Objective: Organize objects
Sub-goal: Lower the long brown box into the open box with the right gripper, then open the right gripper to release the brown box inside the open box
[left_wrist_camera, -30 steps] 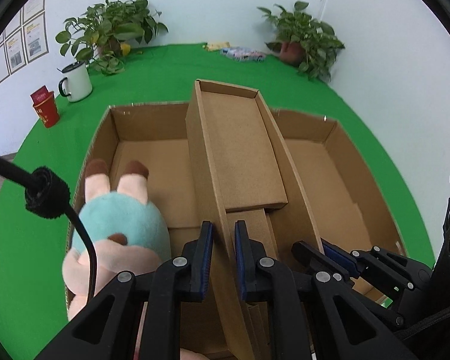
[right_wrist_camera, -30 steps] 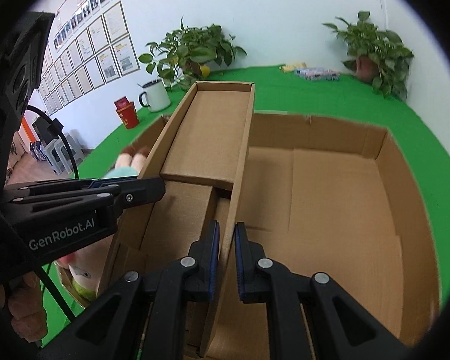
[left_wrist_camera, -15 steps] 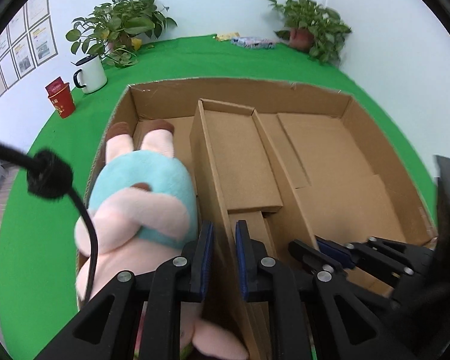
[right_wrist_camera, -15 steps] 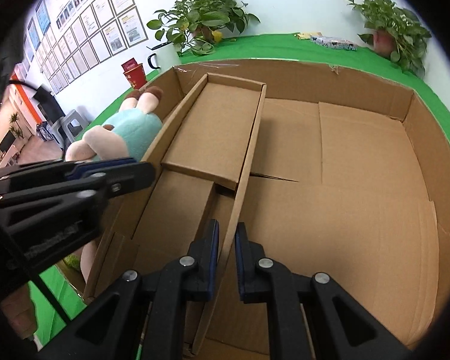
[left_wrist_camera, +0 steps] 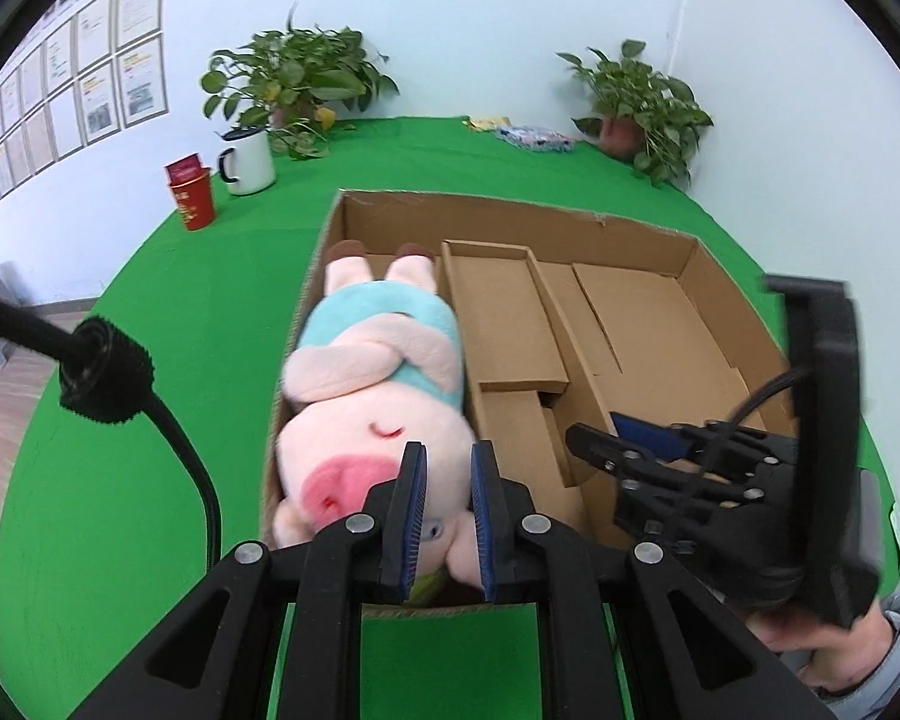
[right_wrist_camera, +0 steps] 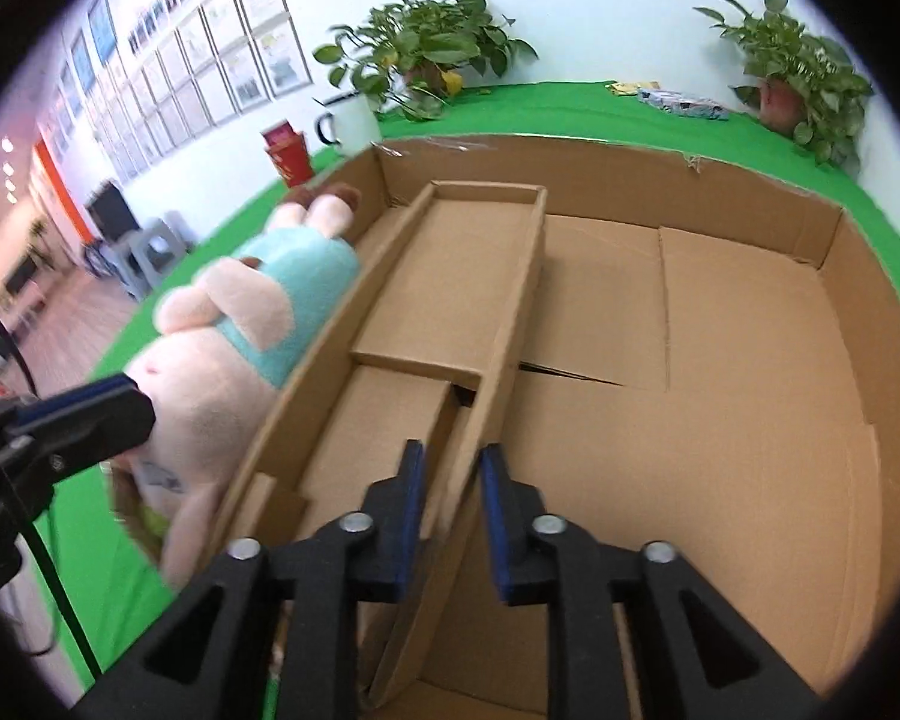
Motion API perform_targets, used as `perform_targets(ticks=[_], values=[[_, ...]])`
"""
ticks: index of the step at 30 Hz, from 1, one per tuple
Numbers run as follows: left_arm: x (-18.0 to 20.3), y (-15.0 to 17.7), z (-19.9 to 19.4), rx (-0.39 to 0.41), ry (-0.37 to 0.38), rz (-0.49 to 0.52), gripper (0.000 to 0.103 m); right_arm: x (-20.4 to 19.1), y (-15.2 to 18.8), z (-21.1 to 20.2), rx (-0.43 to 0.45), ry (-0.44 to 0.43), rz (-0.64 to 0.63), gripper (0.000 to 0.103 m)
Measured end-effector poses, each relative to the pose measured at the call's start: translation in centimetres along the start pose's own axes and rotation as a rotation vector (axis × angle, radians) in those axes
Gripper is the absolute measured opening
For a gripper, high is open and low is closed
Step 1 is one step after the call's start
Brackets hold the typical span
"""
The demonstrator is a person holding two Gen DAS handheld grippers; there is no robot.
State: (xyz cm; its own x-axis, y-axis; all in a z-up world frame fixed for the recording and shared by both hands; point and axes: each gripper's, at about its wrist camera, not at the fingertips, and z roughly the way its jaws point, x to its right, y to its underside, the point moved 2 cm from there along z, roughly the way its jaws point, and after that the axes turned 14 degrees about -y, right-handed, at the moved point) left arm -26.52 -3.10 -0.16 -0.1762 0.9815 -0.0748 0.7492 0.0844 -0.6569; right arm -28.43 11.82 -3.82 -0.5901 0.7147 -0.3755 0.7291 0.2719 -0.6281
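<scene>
The right gripper [right_wrist_camera: 450, 480] — jaws opening — straddled the cardboard divider [right_wrist_camera: 504, 324], penning the plush pig [left_wrist_camera: 372, 396]; the left gripper [left_wrist_camera: 447, 510] was shut, empty.

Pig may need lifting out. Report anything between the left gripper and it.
Nothing visible: the left gripper is right at the head of the pig, with the divider off to the side.

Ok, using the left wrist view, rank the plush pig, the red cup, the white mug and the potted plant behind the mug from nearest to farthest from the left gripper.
1. Plush pig: right at the left gripper, in the cardboard box's left compartment.
2. Red cup: on the green cloth, far left.
3. White mug: just beyond the cup.
4. Potted plant: behind the mug, against the wall.
</scene>
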Motion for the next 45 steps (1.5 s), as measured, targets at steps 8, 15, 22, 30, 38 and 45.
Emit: perform_targets(ticks=[8,15,22,30,38,45], values=[[-3.3,2.5,-1.5,0.017,-0.010,-0.090,0.013,1.0,1.5,-10.4,0.178,0.040,-0.052,0.066],[-7.0,4.0,0.0,-0.034,-0.033,-0.180,0.013,10.5,5.0,-17.3,0.218,0.393,0.146,0.071],[-8.2,4.3,0.2,-0.065,0.044,-0.226,0.013,15.4,6.9,-15.5,0.120,0.352,0.315,0.027],[-7.7,3.7,1.1,-0.116,0.045,-0.202,0.013,14.4,7.5,-15.1,0.108,0.427,0.263,0.009],[-7.3,3.7,1.7,-0.135,0.028,-0.188,0.008,14.7,7.6,-15.2,0.101,0.429,0.272,0.008],[-7.2,3.9,1.3,-0.144,0.016,-0.169,0.007,14.3,7.9,-15.5,0.087,0.420,0.286,0.007]])
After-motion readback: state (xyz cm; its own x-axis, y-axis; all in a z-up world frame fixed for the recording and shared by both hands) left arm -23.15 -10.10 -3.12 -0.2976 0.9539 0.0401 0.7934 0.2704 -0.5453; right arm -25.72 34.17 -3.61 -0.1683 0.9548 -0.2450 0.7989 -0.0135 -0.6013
